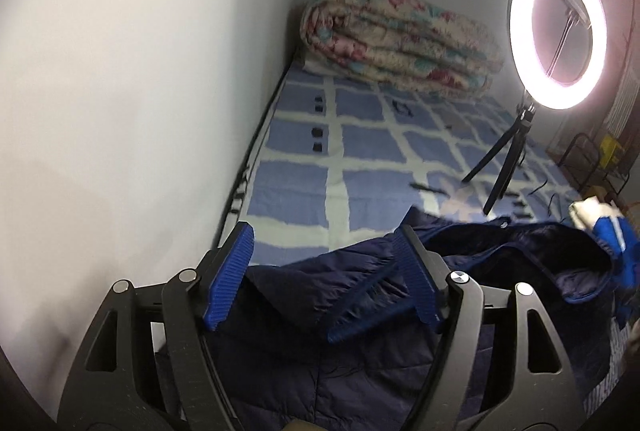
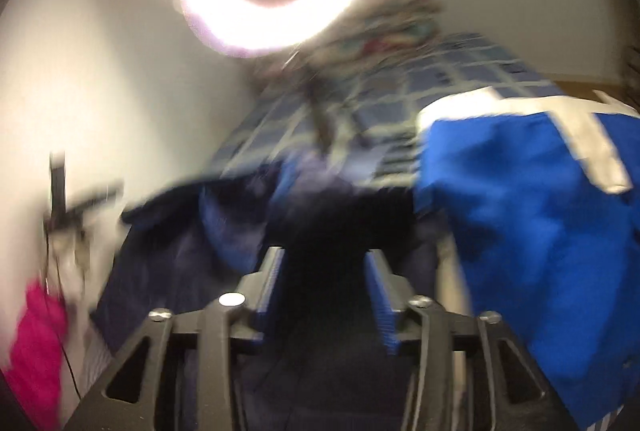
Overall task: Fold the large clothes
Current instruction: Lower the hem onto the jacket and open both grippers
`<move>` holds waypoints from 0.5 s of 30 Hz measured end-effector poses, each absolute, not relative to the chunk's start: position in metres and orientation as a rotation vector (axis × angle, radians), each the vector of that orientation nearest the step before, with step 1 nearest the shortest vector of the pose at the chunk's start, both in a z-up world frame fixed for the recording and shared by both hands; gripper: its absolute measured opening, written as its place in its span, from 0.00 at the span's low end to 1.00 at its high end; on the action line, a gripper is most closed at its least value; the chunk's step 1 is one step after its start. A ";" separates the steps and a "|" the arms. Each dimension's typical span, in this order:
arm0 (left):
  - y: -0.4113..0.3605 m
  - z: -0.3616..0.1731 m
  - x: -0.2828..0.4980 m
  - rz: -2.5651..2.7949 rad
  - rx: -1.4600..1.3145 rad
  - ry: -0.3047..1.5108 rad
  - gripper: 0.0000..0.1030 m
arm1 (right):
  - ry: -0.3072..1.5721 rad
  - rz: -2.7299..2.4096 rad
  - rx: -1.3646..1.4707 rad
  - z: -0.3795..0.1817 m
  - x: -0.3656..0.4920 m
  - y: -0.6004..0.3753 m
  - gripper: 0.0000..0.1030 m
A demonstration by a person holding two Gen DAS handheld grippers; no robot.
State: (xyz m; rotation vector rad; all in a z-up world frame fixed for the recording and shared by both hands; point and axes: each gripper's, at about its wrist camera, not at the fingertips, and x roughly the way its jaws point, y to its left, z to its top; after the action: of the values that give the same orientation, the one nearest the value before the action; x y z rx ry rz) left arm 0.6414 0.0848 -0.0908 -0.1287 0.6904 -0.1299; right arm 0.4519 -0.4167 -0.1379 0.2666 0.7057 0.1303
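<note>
The navy quilted jacket [image 1: 360, 311] lies rumpled at the near end of the bed [image 1: 300, 167], beside a blue garment [image 2: 520, 231]. The left gripper [image 1: 320, 271] hangs above it, jaws apart and empty. The right gripper [image 2: 326, 287], blurred, appears clamped on dark fabric. The step looks like spreading the jacket; next, the left gripper needs an edge to grasp.

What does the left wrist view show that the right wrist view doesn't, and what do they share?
Only the left wrist: the left tongs open above the navy jacket, and the ring light's tripod sharply. Only the right wrist, which is blurred: the right tongs around dark fabric, grip unclear, and a pink cloth. Both: the ring light, floral quilt, checked bed sheet and bright blue garment.
</note>
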 end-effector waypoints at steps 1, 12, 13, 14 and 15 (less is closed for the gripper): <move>0.084 -0.087 0.637 -0.151 -0.126 0.683 0.72 | 0.721 0.157 0.216 -0.142 0.456 -0.403 0.31; 0.032 -0.151 0.613 -0.299 0.108 0.821 0.65 | 0.735 0.131 0.059 -0.150 0.530 -0.355 0.30; 0.030 -0.156 0.623 -0.275 0.114 0.825 0.65 | 0.717 0.091 0.071 -0.146 0.539 -0.360 0.30; 0.029 -0.159 0.629 -0.240 0.133 0.819 0.65 | 0.700 0.050 0.093 -0.143 0.547 -0.366 0.30; 0.027 -0.162 0.641 -0.181 0.157 0.806 0.65 | 0.687 0.026 0.110 -0.140 0.551 -0.371 0.30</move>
State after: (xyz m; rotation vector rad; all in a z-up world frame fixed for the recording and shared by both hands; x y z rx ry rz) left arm 0.6411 0.0267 -0.1619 0.1570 0.8057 -0.1808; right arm 0.5509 -0.3715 -0.1397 0.1097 0.6868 0.0259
